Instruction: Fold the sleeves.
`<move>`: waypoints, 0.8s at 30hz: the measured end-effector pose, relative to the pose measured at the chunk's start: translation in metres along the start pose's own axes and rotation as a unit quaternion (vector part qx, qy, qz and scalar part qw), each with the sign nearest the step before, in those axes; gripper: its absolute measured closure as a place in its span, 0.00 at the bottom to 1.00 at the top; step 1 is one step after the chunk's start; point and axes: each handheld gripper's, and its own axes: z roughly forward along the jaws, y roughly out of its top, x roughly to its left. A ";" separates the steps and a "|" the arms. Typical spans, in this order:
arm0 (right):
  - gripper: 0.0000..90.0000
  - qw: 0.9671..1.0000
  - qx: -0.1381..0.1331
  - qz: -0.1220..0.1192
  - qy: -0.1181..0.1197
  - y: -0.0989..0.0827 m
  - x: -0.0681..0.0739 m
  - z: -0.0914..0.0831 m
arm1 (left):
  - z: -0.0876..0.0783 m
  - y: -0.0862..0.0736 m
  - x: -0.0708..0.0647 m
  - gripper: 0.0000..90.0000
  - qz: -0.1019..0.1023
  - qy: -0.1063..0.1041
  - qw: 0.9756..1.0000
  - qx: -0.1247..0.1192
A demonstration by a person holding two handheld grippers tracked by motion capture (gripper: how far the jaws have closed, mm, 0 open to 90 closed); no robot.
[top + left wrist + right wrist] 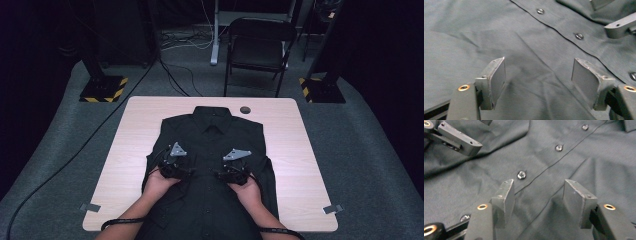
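A black button-up shirt [212, 145] lies flat on the light wooden table [135, 130], front up, collar at the far side. My left gripper [192, 173] hovers low over the shirt's middle, just left of the button line. Its jaws [539, 68] stand open with only smooth cloth between them, and the buttons [579, 36] run past on the right. My right gripper [220, 175] faces it from the right, also open. In the right gripper view its jaws [539, 188] straddle the placket seam, with a button [521, 174] just beyond the left pad. Neither pinches the fabric.
A round grommet hole [245, 109] sits in the table beyond the collar. A folding chair [257, 47] stands behind the table on grey carpet. Stands with yellow-black bases [104, 89] flank it, and cables cross the floor. Small tabs [332, 209] mark the table's front corners.
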 end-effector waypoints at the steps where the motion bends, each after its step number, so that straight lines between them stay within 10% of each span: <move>1: 0.45 1.000 -0.002 0.002 -0.003 0.002 -0.001 -0.001 | -0.003 0.002 0.005 0.28 -0.006 0.003 1.000 -0.004; 17: 0.33 0.997 0.022 0.033 -0.065 0.003 -0.050 -0.006 | -0.001 -0.004 0.051 0.16 -0.050 0.066 0.997 -0.009; 24: 0.31 0.997 0.031 0.026 -0.066 -0.006 -0.052 0.000 | 0.009 -0.017 0.054 0.15 -0.039 0.073 0.997 -0.001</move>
